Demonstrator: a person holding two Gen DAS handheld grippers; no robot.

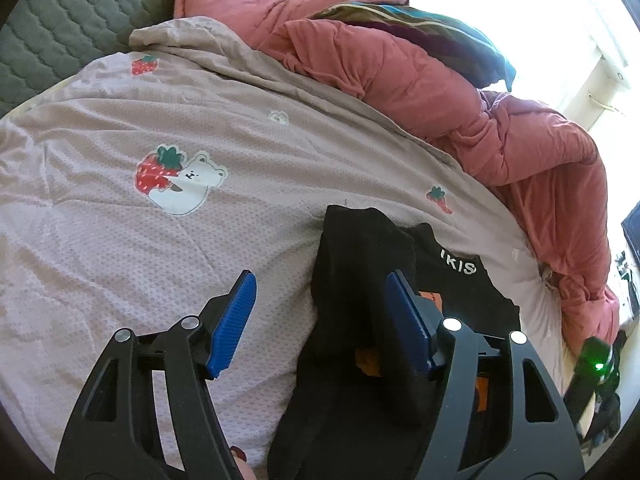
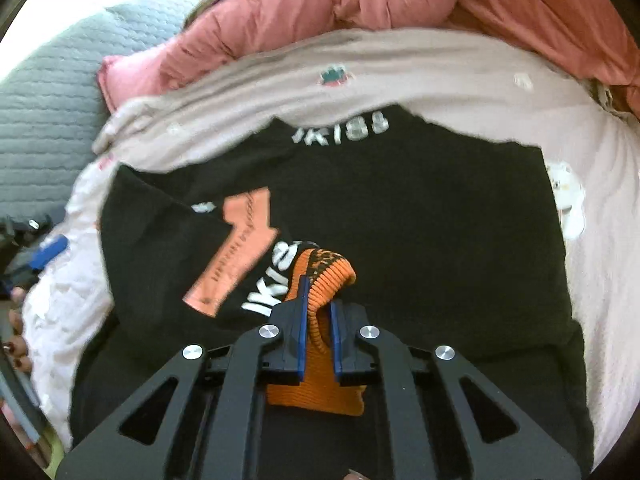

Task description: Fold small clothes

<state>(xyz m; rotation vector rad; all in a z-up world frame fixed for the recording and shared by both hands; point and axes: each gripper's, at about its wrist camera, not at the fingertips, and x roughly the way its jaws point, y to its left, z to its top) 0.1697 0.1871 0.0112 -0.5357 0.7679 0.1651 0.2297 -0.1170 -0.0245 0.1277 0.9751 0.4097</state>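
Observation:
A black garment (image 2: 400,208) with white letters and an orange number patch lies on a pale pink bed sheet (image 2: 600,280). My right gripper (image 2: 318,296) is shut on its orange ribbed cuff (image 2: 328,272), held just above the black cloth. In the left wrist view my left gripper (image 1: 320,300) is open. A folded black part of the garment (image 1: 360,264) lies between its blue pads (image 1: 234,316), nearer the right one, with no pinch on it.
A bunched pink quilt (image 1: 460,92) runs along the far side of the bed. A grey quilted headboard (image 1: 72,16) is at the left. The sheet (image 1: 120,260) has strawberry and bear prints. My left gripper shows at the right wrist view's left edge (image 2: 48,252).

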